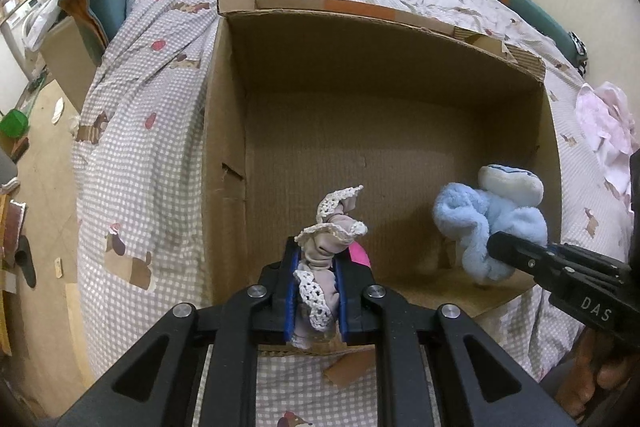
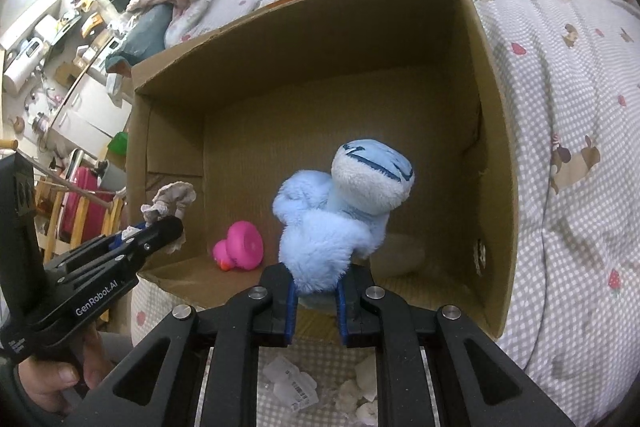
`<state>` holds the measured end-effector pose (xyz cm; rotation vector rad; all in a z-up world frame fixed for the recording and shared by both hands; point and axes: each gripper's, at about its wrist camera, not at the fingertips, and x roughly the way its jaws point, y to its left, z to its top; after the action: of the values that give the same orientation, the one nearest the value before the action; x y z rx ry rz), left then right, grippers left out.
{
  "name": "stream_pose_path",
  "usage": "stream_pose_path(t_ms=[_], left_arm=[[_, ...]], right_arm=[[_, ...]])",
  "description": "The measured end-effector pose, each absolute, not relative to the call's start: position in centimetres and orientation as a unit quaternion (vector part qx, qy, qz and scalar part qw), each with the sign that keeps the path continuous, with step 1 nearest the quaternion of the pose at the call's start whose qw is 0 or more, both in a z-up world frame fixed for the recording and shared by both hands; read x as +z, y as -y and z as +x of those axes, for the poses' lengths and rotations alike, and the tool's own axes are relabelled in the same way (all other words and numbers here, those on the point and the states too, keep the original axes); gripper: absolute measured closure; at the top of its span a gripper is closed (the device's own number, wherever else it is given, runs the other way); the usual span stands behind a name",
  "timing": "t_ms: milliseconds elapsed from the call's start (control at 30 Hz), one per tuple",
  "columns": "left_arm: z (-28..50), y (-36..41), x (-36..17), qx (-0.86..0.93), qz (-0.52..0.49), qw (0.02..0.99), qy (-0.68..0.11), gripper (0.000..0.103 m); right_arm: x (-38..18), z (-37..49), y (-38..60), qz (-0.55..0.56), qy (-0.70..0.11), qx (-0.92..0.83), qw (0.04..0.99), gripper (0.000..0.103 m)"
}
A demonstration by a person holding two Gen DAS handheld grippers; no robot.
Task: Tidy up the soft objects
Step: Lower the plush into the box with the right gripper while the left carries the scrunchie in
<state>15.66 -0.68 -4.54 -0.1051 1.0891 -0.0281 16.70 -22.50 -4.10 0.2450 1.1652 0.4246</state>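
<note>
You are clamping a lace-trimmed cloth (image 1: 326,247) in the left gripper (image 1: 316,291) and a blue plush toy (image 2: 340,211) in the right gripper (image 2: 316,301), both over the near edge of the cardboard box (image 2: 492,147); a pink toy (image 2: 240,247), possibly a duck, is lying inside.

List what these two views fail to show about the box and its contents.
- Pink toy: left wrist view shows only a sliver behind the lace-trimmed cloth.
- Pale object on the cardboard box floor: half hidden by the blue plush; identity unclear.
- Box's near wall: hidden by both tongs.
</note>
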Motion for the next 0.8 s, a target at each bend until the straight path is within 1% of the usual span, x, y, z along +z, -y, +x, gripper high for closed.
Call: stream_pose_path(t_ms=[133, 200, 400, 467, 533, 567, 600, 633, 667, 700, 733, 767, 800], left_arm=[[15.7, 0.7, -4.6, -0.012, -0.045, 0.854, -0.518, 0.090], [15.7, 0.6, -4.7, -0.011, -0.048, 0.853, -0.519, 0.090], [15.3, 0.7, -4.6, -0.019, -0.049, 0.853, -0.520, 0.089], [15.2, 0.6, -4.4, -0.015, -0.047, 0.855, -0.516, 0.086], [15.1, 0.6, -4.0, -0.016, -0.046, 0.858, -0.512, 0.085], [15.0, 0.7, -3.9, -0.016, -0.045, 0.859, -0.510, 0.084], [14.9, 0.8, -3.8, -0.017, -0.043, 0.860, -0.508, 0.081], [14.8, 0.8, -3.6, -0.019, -0.041, 0.860, -0.508, 0.073], [14.7, 0.9, -3.5, -0.019, -0.041, 0.861, -0.507, 0.056], [14.6, 1.0, -3.3, -0.020, -0.043, 0.862, -0.505, 0.046], [14.5, 0.9, -3.0, -0.016, -0.045, 0.866, -0.498, 0.028], [14.3, 0.9, -2.7, -0.012, -0.046, 0.869, -0.493, 0.024], [14.2, 0.9, -2.4, -0.010, -0.047, 0.873, -0.486, 0.024]], right_arm=[[-3.9, 16.9, 22.3, 0.114, -0.544, 0.198, 0.807, 0.086], [-4.0, 16.8, 22.1, 0.116, -0.545, 0.200, 0.806, 0.082], [-3.6, 16.4, 22.1, 0.107, -0.538, 0.200, 0.812, 0.077], [-3.6, 16.4, 22.2, 0.108, -0.536, 0.199, 0.813, 0.075], [-3.4, 16.3, 22.4, 0.113, -0.534, 0.198, 0.814, 0.065], [-3.3, 16.3, 22.5, 0.115, -0.532, 0.195, 0.816, 0.036], [-3.1, 16.2, 22.7, 0.118, -0.527, 0.192, 0.820, 0.020], [-2.8, 16.1, 22.9, 0.122, -0.518, 0.188, 0.826, 0.018], [-2.5, 16.1, 23.0, 0.123, -0.512, 0.184, 0.830, 0.018], [-2.4, 16.1, 23.1, 0.122, -0.510, 0.181, 0.832, 0.018], [-2.3, 16.1, 23.2, 0.124, -0.510, 0.180, 0.832, 0.018], [-2.3, 16.1, 23.4, 0.126, -0.510, 0.177, 0.833, 0.018], [-2.4, 16.2, 23.6, 0.129, -0.510, 0.174, 0.833, 0.018]])
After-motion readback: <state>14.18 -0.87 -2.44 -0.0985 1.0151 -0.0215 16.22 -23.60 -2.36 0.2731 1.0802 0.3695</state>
